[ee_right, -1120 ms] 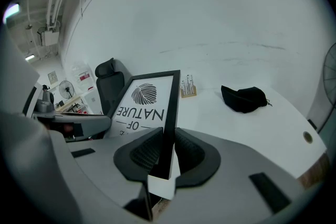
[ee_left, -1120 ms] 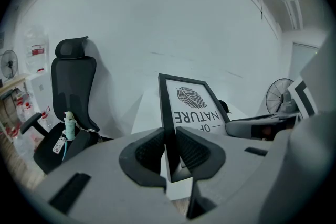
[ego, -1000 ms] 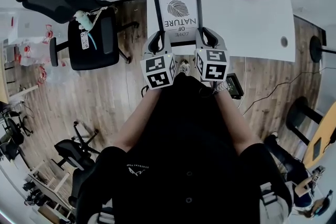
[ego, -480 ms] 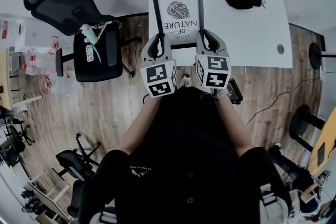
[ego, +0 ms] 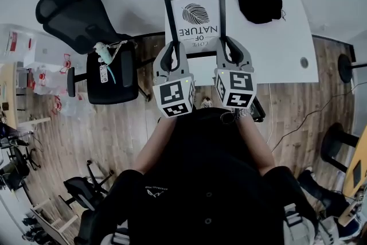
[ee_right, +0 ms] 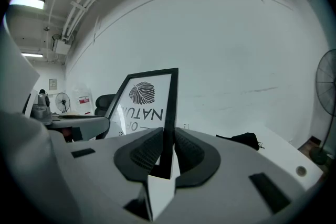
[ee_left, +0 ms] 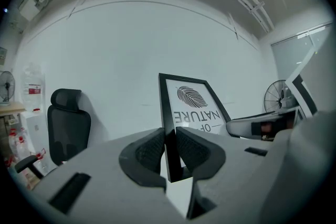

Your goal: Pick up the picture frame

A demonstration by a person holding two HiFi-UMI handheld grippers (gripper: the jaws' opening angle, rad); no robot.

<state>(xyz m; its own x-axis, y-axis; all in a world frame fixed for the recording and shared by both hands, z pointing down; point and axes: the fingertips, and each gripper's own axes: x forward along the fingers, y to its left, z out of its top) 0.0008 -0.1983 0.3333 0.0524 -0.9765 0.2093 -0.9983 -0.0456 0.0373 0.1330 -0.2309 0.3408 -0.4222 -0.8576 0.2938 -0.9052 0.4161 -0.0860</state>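
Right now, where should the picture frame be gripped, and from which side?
Take the picture frame by its two thin black side rails, near the corners closest to you, coming from your side. The rails are slim enough to fit between the jaws, and one hold per side steadies the wide flat panel. The left tool and right tool clamp there.

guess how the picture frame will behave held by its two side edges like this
Probably stiff: the picture frame looks flat between the left tongs and right tongs. Its thin, smooth black rails may slip or pivot. If glazed, likely fragile.
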